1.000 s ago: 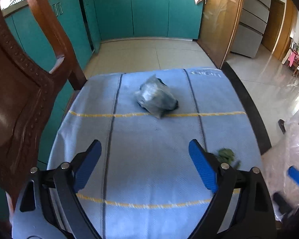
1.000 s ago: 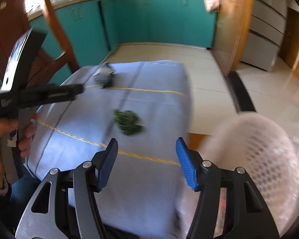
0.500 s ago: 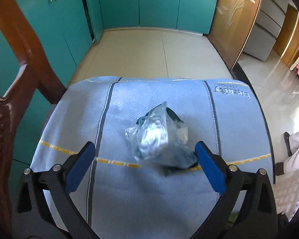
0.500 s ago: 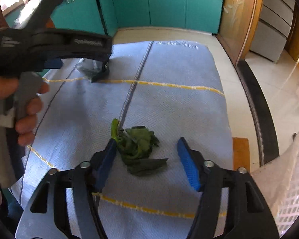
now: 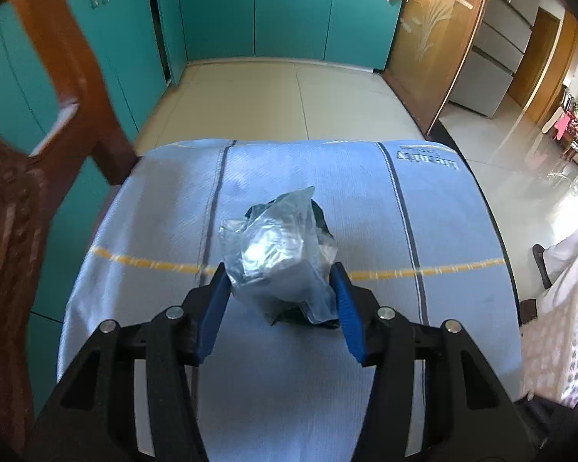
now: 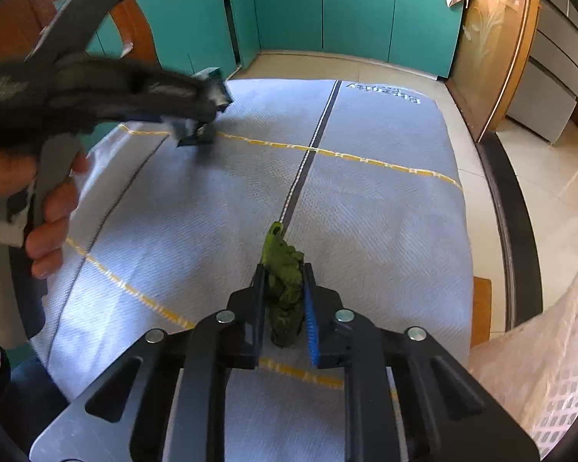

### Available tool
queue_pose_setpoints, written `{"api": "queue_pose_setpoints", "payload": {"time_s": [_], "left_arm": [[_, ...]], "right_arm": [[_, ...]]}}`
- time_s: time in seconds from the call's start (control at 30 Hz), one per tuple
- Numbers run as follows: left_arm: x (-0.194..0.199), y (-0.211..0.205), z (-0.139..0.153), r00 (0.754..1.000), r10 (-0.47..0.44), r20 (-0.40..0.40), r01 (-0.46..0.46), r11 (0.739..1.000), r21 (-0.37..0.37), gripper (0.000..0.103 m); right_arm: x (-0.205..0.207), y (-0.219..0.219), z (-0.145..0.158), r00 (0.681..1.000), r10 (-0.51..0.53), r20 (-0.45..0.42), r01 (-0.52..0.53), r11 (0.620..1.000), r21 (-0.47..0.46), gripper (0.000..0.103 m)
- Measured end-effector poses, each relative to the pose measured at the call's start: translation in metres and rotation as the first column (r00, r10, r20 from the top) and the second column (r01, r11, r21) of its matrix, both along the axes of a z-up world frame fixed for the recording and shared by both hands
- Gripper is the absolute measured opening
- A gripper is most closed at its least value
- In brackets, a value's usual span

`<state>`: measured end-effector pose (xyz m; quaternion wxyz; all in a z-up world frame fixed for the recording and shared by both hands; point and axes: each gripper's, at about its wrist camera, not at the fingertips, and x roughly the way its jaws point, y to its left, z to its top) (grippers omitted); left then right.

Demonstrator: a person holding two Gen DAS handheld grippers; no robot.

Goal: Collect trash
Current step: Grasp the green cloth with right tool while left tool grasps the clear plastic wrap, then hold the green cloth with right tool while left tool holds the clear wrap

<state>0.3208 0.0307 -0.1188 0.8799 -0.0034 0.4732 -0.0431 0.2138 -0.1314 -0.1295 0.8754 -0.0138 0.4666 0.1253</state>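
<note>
A home kitchen: teal cabinets (image 5: 289, 7) along the wall, pale tiled floor (image 5: 281, 96), a carved wooden chair (image 5: 15, 208) beside a cloth-covered table (image 5: 366, 200).

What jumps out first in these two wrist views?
Both claws are pinching trash at once. The left claw is closed around a crumpled clear plastic bag near the middle of the blue cloth, and the right claw squeezes a wad of green leafy scraps near the cloth's front edge. Teal cabinets fill the background, and a white mesh basket sits at the right edge.
</note>
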Motion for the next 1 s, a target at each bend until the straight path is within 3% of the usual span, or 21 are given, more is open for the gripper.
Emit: {"api": "queue_pose_setpoints", "payload": {"time_s": [0.17, 0.47, 1.0], "left_arm": [[-0.052, 0.003, 0.019, 0.998, 0.011, 0.060, -0.013, 0.999, 0.033, 0.054], [-0.124, -0.001, 0.046, 0.988, 0.031, 0.148, -0.047, 0.993, 0.104, 0.054], [-0.177, -0.005, 0.064, 0.979, -0.008, 0.206, -0.025, 0.987, 0.156, 0.054]], "right_arm": [[-0.022, -0.009, 0.016, 0.999, -0.023, 0.029, 0.023, 1.000, 0.005, 0.018], [-0.053, -0.010, 0.040, 0.995, -0.031, 0.099, 0.039, 0.996, -0.081, 0.018], [-0.088, -0.001, 0.057, 0.986, -0.040, 0.165, 0.065, 0.987, -0.149, 0.018]]}}
